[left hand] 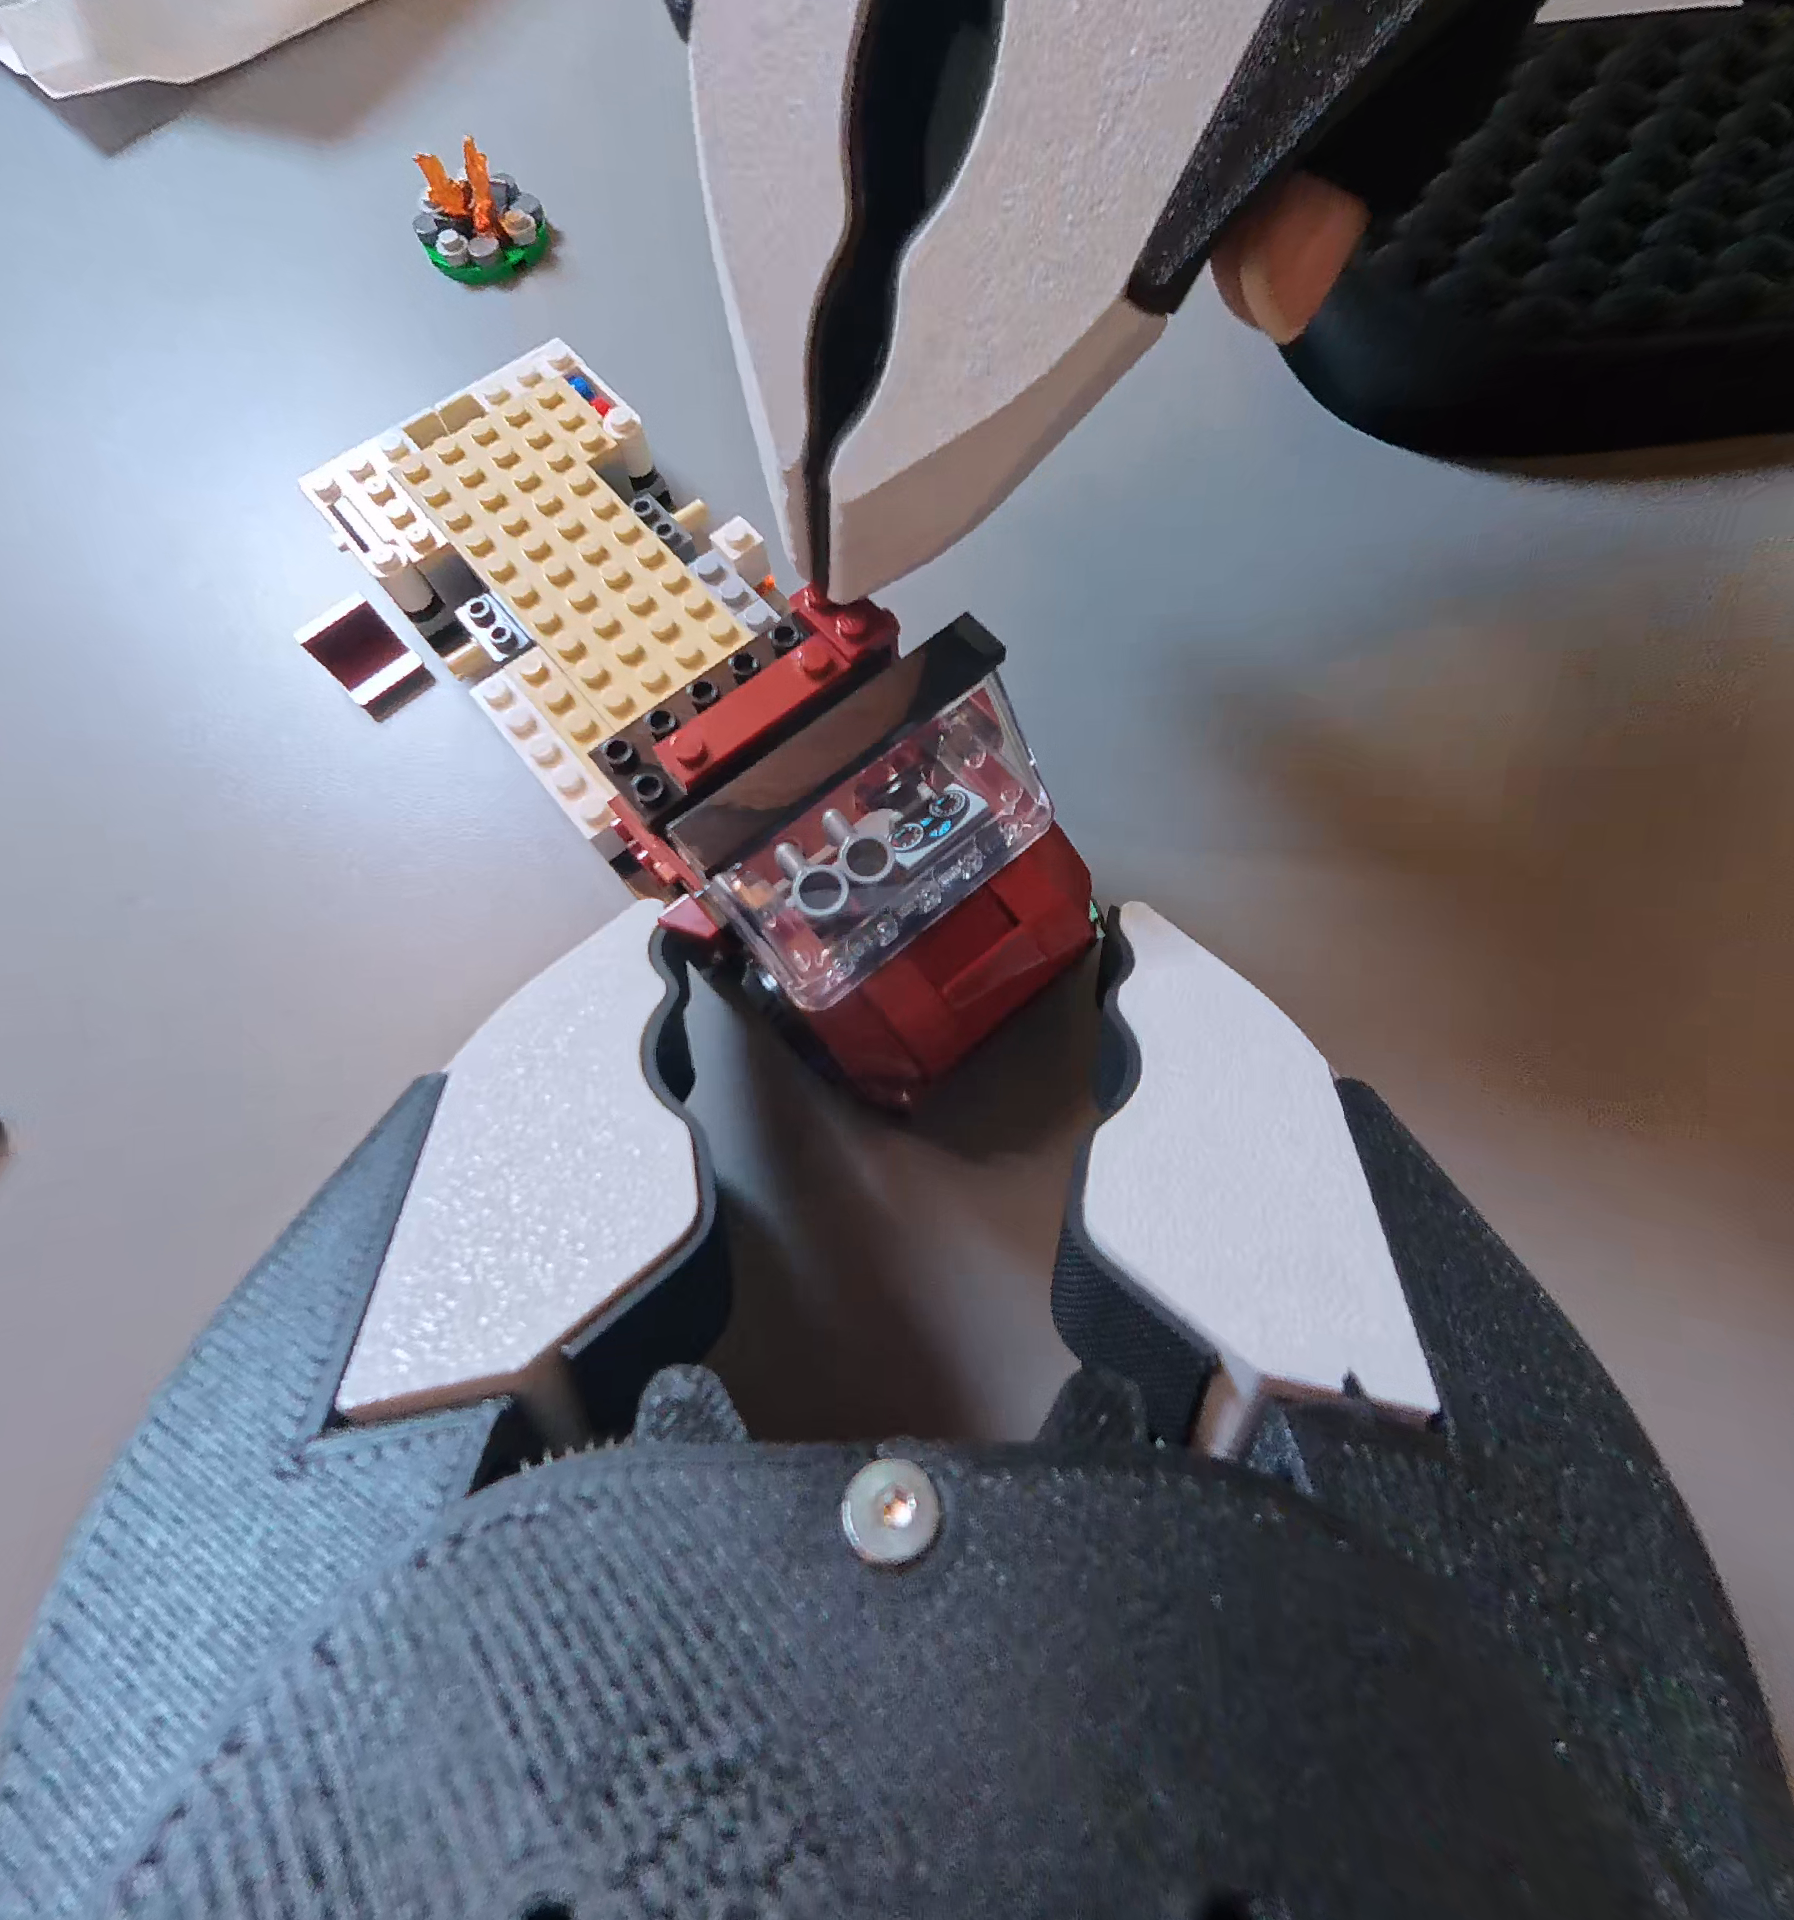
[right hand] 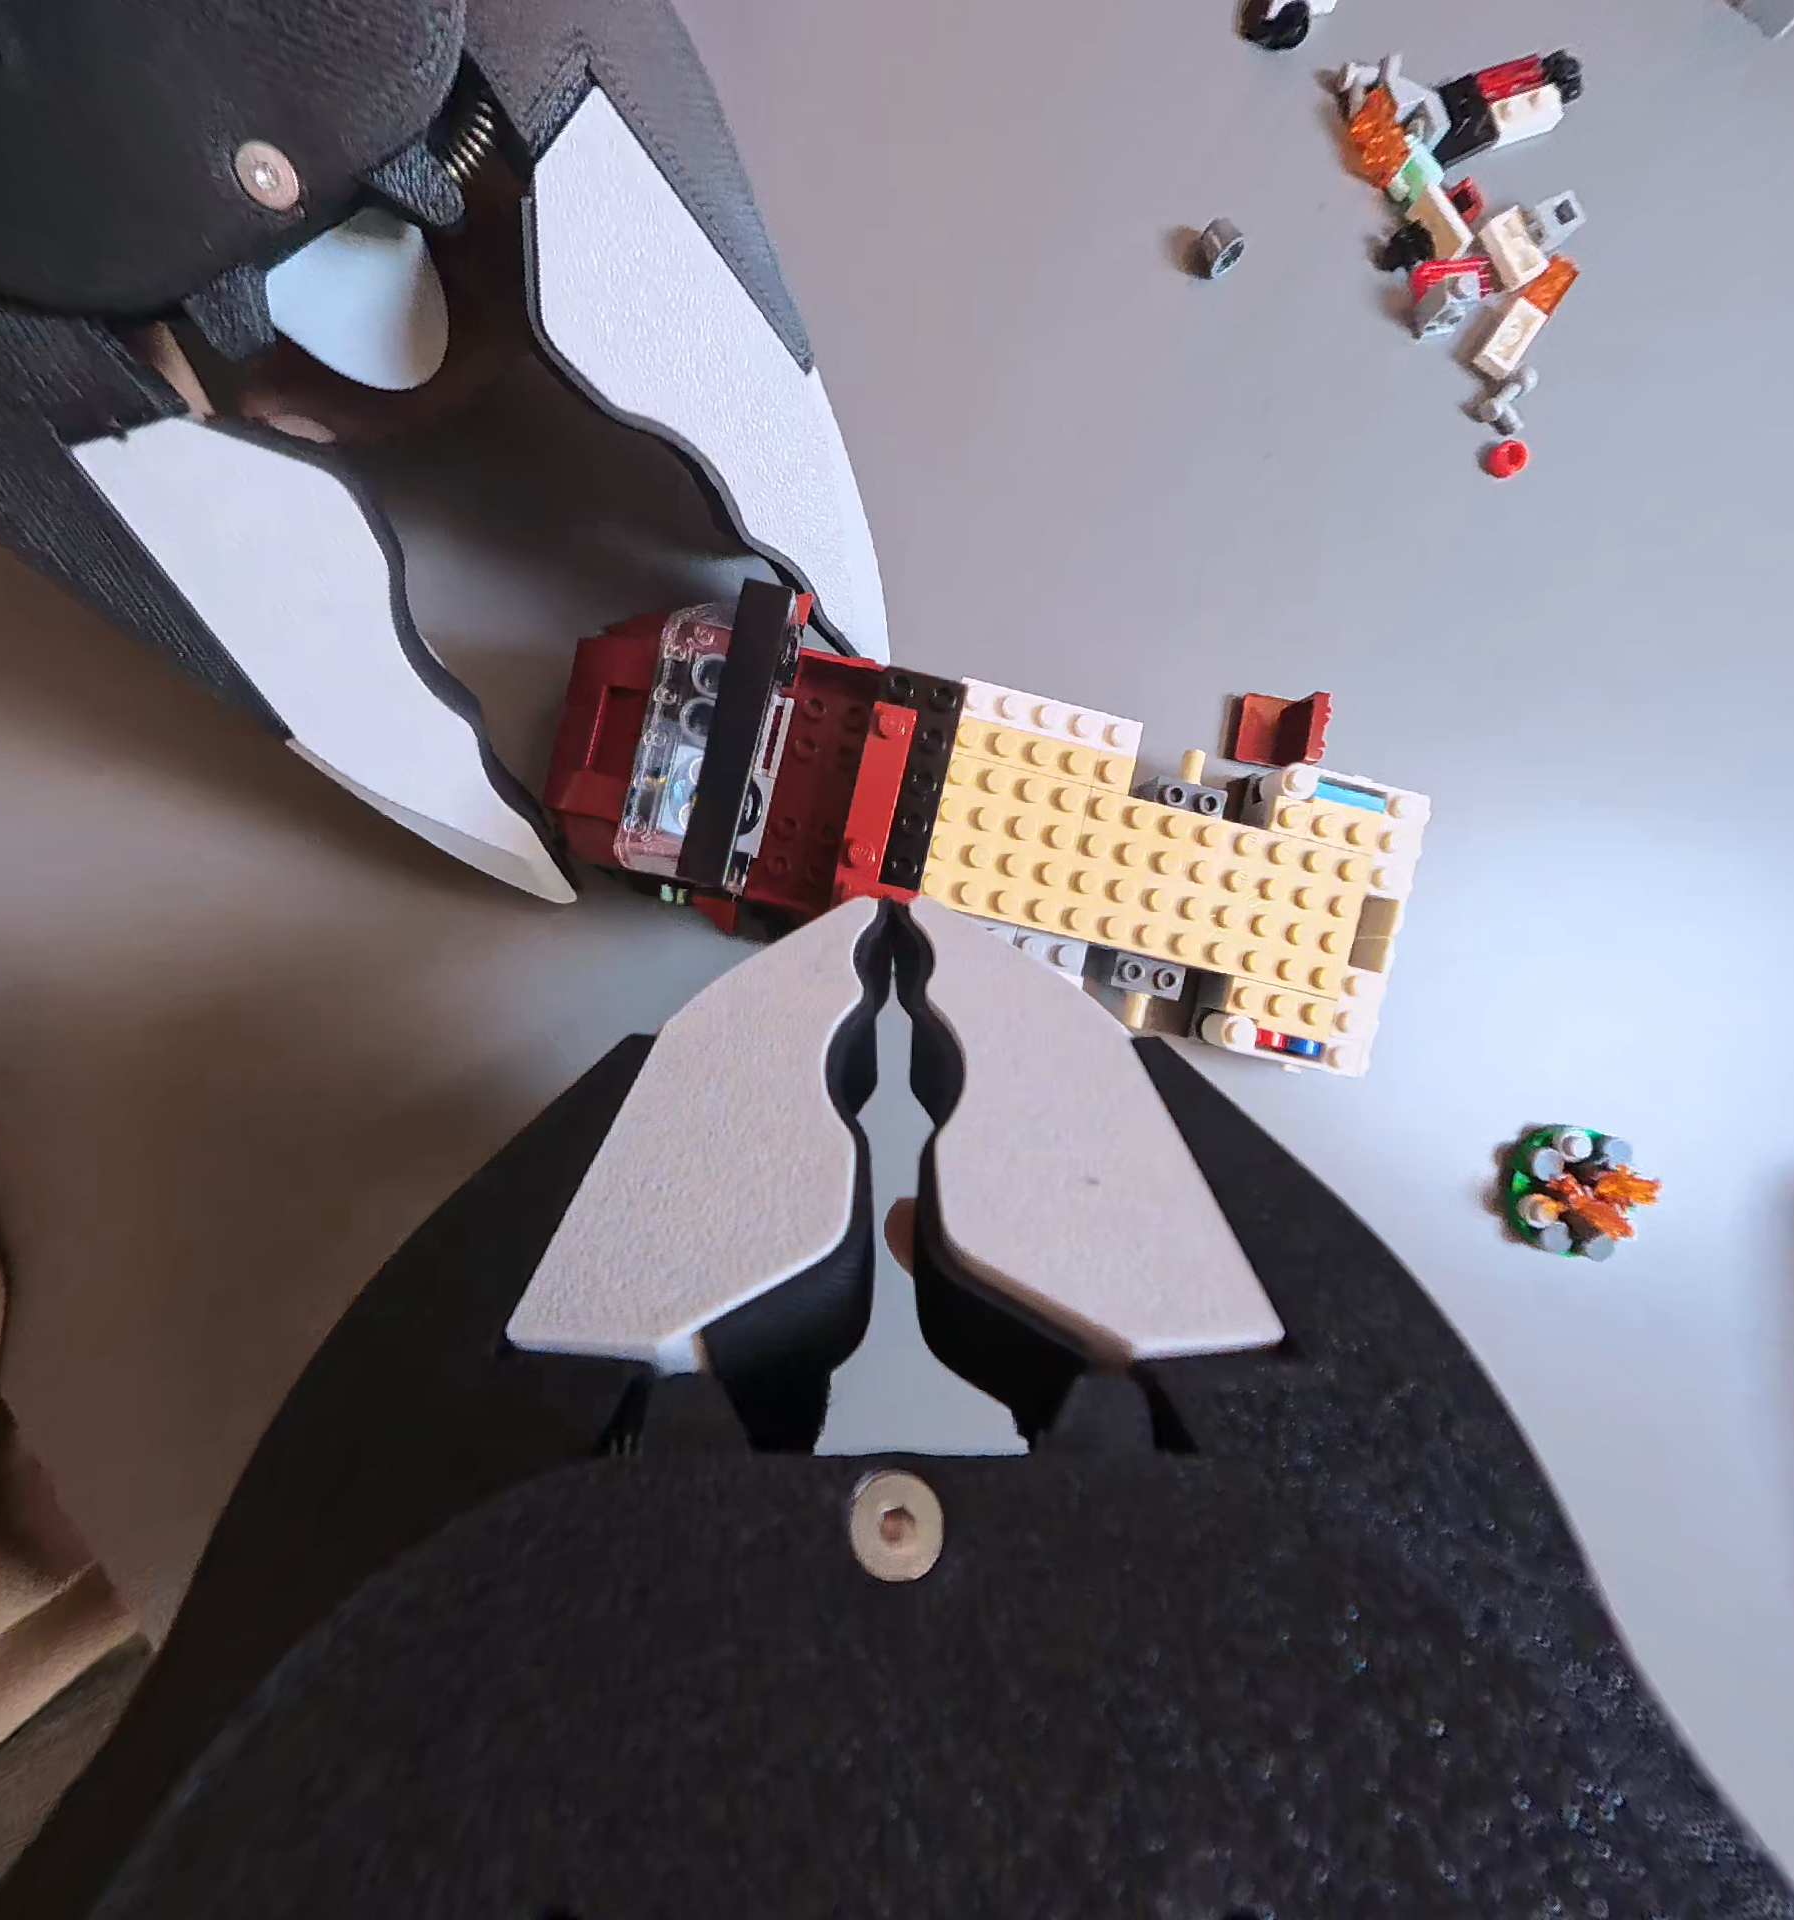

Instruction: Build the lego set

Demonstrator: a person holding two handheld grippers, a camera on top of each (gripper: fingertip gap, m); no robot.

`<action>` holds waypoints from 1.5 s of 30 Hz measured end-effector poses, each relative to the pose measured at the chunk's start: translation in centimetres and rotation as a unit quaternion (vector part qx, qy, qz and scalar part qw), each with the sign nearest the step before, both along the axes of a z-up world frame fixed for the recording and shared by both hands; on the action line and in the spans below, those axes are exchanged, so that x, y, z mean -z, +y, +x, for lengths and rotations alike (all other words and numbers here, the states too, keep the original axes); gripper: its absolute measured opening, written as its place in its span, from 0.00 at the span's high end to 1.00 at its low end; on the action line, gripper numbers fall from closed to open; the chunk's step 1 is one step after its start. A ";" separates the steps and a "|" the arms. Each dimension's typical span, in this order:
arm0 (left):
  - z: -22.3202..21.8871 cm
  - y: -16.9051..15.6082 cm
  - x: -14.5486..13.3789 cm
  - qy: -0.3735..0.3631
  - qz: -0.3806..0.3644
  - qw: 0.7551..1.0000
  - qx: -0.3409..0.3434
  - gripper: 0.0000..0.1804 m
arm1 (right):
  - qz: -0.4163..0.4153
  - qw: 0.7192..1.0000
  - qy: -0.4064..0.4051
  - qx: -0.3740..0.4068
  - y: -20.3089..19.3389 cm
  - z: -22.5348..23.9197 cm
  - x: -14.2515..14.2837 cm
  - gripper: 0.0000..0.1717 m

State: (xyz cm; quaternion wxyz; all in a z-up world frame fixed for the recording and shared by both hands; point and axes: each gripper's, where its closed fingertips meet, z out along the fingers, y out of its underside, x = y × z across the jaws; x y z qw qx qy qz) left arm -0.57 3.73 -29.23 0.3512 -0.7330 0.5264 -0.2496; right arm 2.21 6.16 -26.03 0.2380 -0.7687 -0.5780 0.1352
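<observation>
A brick-built vehicle lies on the grey table [left hand: 1392, 727]. It has a tan studded floor [left hand: 560, 540] [right hand: 1132, 842] and a dark red cab [left hand: 976, 966] [right hand: 602, 748] with a clear windscreen [left hand: 872, 862]. My left gripper [left hand: 893, 925] is open, with one finger on each side of the cab; it also shows in the right wrist view [right hand: 701, 758]. My right gripper [right hand: 888, 906] is shut. Its joined tips rest on the end of a dark red plate [right hand: 888, 790] [left hand: 758, 717] behind the cab, as the left wrist view [left hand: 820, 587] also shows.
A small campfire build [left hand: 482, 213] [right hand: 1579, 1195] stands apart. A loose dark red piece [left hand: 363, 665] [right hand: 1277, 727] lies beside the model. A pile of loose bricks [right hand: 1464, 208], a grey round piece [right hand: 1222, 247] and a red stud [right hand: 1504, 457] lie farther off. White paper [left hand: 145, 42] lies at the edge. About 6 centimeters separates my left fingertips from my right.
</observation>
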 end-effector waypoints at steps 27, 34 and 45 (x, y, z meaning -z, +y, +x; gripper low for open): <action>-1.6 0.5 -0.2 -0.013 -0.008 1.000 0.023 0.57 | -0.021 0.997 0.073 -0.007 0.3 -0.3 -1.9 0.92; -2.0 0.1 -0.7 -0.003 -0.033 0.999 -0.013 0.53 | 0.030 0.992 0.118 -0.016 1.2 3.1 -1.0 0.90; -1.8 0.7 0.5 0.059 -0.019 0.997 -0.047 0.60 | 0.085 0.984 0.152 -0.023 2.3 5.5 -0.2 0.89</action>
